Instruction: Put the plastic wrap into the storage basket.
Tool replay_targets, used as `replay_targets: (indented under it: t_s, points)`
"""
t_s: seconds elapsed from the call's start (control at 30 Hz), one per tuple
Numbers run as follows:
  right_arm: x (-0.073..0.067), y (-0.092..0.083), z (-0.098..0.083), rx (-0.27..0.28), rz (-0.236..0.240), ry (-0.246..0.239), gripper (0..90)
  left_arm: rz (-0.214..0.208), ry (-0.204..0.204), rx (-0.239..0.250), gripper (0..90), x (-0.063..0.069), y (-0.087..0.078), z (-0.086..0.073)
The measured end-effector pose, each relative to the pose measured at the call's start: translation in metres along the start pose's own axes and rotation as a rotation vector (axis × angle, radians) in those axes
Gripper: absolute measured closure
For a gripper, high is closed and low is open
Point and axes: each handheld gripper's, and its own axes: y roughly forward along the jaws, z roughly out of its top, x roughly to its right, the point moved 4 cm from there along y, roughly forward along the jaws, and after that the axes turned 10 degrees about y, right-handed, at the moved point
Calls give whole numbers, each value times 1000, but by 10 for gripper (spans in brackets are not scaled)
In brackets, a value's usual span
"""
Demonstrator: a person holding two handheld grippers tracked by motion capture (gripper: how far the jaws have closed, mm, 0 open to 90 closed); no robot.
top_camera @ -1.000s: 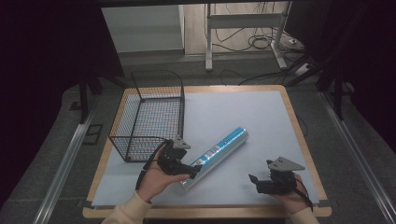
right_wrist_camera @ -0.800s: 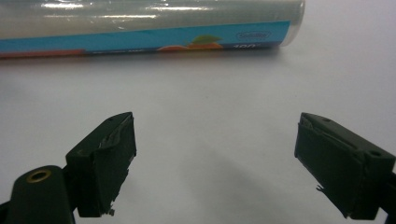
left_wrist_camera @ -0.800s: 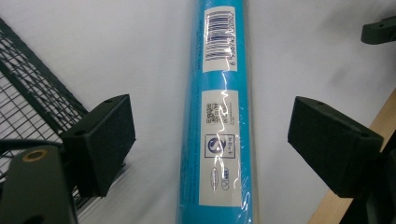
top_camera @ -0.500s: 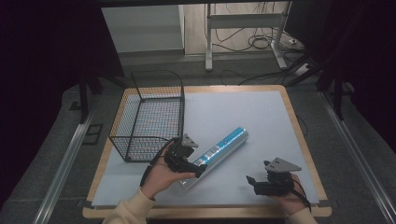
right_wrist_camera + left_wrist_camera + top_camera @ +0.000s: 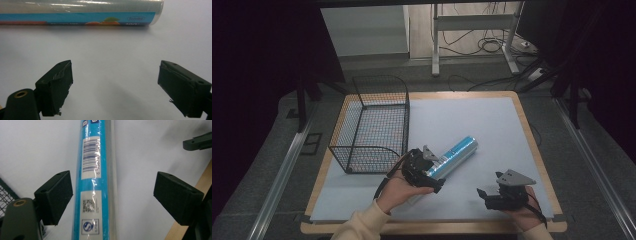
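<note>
Since a second ago: left claw shifted forward along the near end of the roll, now straddling it; right claw barely changed, roll and basket unmoved.

Nearest, at the front edge of the surface: right claw wide open and empty, hovering low over bare sheet, well apart from the roll, which crosses the far side of its view.

Next out: left claw also wide open, gripping nothing yet. Roll lying between the jaws but off centre, close to the left pad and far from the right pad. No contact on either side, judging by the left gripper view.

Roll itself: flat on the surface, slanted, near end by the left hand, far end pointing away and rightward, just beside the basket's near right corner but apart from it.

Handling, as a judgement: long stiff tube of wrap, probably light, with a glossy film skin likely to slip under the pads. Round, so prone to rolling sideways if nudged by one pad first. Better centred before closing, then squeezed across the width. A hold so near the end risks the far end drooping; a grip closer to the middle would balance better. Firm pressure acceptable, though a hard pinch could dent the core.

Farthest: wire basket, upright at the left rear of the sheet.
</note>
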Motion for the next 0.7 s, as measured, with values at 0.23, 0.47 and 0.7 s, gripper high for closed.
replay_targets:
  t_s: [0.23, 0.47, 0.7]
  points:
    - [-1, 1, -1, -8, -7, -9, 128, -11, 6, -6, 152, -1, 7, 13]
    - [-1, 1, -1, -13, -23, -16, 129, -26, 1, -35, 150, -4, 21, 24]
    - [2, 3, -3, -25, -23, -11, 132, -45, -18, -78, 149, -8, 38, 37]
